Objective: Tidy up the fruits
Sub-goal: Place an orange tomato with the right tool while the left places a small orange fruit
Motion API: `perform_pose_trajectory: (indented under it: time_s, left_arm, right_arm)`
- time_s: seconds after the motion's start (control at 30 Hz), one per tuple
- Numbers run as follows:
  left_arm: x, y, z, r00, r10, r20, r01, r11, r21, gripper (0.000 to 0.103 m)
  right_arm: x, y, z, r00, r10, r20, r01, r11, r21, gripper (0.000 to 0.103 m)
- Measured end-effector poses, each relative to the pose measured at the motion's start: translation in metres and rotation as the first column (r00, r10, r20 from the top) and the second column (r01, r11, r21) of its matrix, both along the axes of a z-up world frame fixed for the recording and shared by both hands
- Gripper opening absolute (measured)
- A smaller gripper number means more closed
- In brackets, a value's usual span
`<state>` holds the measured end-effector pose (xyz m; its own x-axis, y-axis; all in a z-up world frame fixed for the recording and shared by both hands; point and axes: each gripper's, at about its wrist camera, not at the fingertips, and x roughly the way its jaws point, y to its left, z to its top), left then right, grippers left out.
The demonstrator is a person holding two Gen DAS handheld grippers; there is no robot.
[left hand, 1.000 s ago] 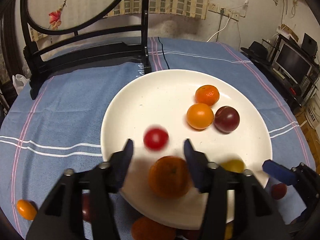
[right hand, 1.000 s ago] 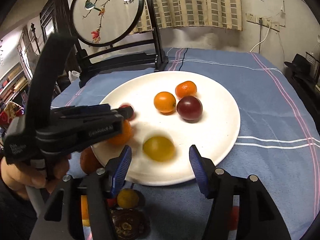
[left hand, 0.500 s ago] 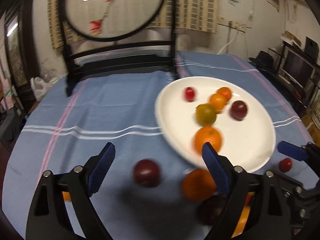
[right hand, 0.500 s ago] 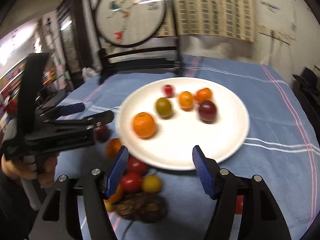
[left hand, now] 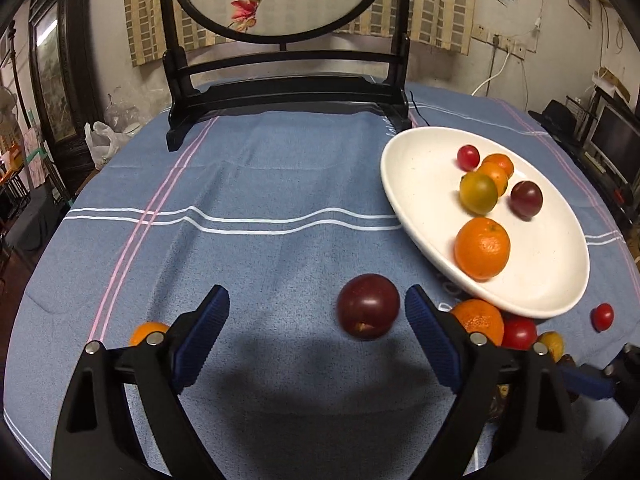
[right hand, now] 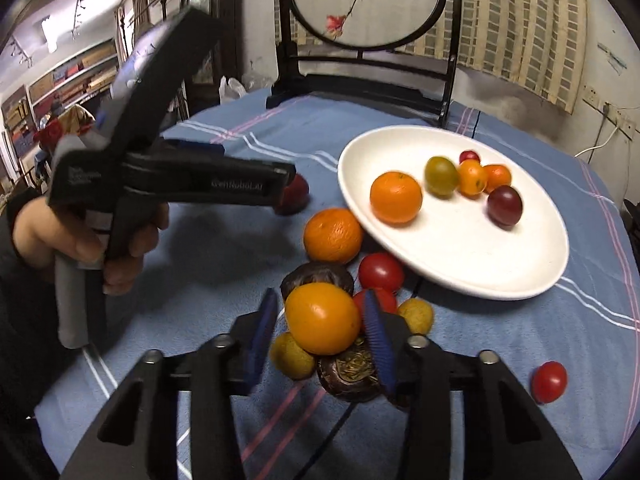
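My left gripper [left hand: 316, 304] is open wide over the blue cloth. A dark red plum [left hand: 368, 311] lies between its fingers, close to the right one and untouched. A small orange fruit [left hand: 148, 330] lies behind the left finger. My right gripper [right hand: 320, 308] is closing around a yellow-orange fruit [right hand: 322, 318] on the pile beside the plate. Its right pad is at the fruit's side and its left pad is a sliver away. The white plate [right hand: 520, 280] holds a large orange [right hand: 395, 197], a greenish tomato [right hand: 441, 176], a dark plum [right hand: 505, 205] and other small fruits.
The pile also has an orange [right hand: 332, 235], red tomatoes [right hand: 380, 272], a yellow fruit [right hand: 416, 315] and dark brown pieces [right hand: 348, 372]. A lone red tomato [right hand: 549, 382] lies to the right. A black screen stand [left hand: 280, 92] stands at the table's far side.
The left gripper opened wide and swung left off the plate to the plum on the cloth. The right gripper moved from the plate to the pile and its jaws narrowed around the yellow-orange fruit.
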<state>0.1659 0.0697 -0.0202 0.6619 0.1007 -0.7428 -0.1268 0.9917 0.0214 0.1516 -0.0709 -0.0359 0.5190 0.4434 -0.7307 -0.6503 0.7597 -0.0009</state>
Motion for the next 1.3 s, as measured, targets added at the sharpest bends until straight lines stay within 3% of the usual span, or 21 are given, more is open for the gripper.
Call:
perform_pose_trajectory:
  time_s: [0.17, 0.4, 0.67, 0.77, 0.97, 1.07, 1.2, 1.3]
  left_arm:
    - [0.000, -0.004, -0.003, 1.000, -0.016, -0.010, 0.016, 1.000, 0.012, 0.087]
    - [-0.010, -0.003, 0.004, 1.000, -0.013, 0.024, 0.013, 1.000, 0.025, 0.087]
    - [-0.025, 0.027, 0.006, 0.995, 0.089, 0.041, -0.090, 0.995, 0.039, 0.087]
    - [-0.020, 0.041, -0.004, 0.993, 0.116, -0.005, -0.116, 0.993, 0.026, 0.083]
    - [-0.015, 0.047, -0.012, 0.988, 0.158, -0.002, -0.156, 0.982, 0.109, 0.078]
    - [-0.019, 0.053, -0.004, 0.986, 0.168, 0.015, -0.169, 0.984, 0.062, 0.072]
    - [-0.033, 0.059, 0.011, 0.985, 0.149, 0.088, -0.154, 0.987, 0.042, 0.073]
    - [-0.035, 0.069, 0.004, 0.986, 0.157, 0.049, -0.158, 0.987, 0.025, 0.073]
  right_arm:
    - [-0.006, 0.006, -0.004, 0.999, -0.001, 0.042, 0.003, 0.999, -0.054, 0.040]
    - [0.006, -0.022, 0.017, 0.998, -0.058, 0.024, 0.055, 0.993, 0.099, 0.040]
    - [0.020, -0.037, 0.010, 0.991, -0.130, -0.017, 0.131, 0.983, 0.128, 0.040]
    - [0.021, -0.036, 0.010, 0.992, -0.124, -0.016, 0.125, 0.984, 0.129, 0.040]
    - [0.017, -0.035, 0.014, 0.994, -0.113, -0.003, 0.112, 0.985, 0.135, 0.040]
    - [0.018, -0.037, 0.014, 0.993, -0.118, -0.005, 0.118, 0.984, 0.137, 0.040]
    - [0.019, -0.038, 0.014, 0.992, -0.123, -0.005, 0.122, 0.983, 0.136, 0.040]
    - [0.019, -0.036, 0.014, 0.993, -0.119, -0.007, 0.119, 0.984, 0.135, 0.040]
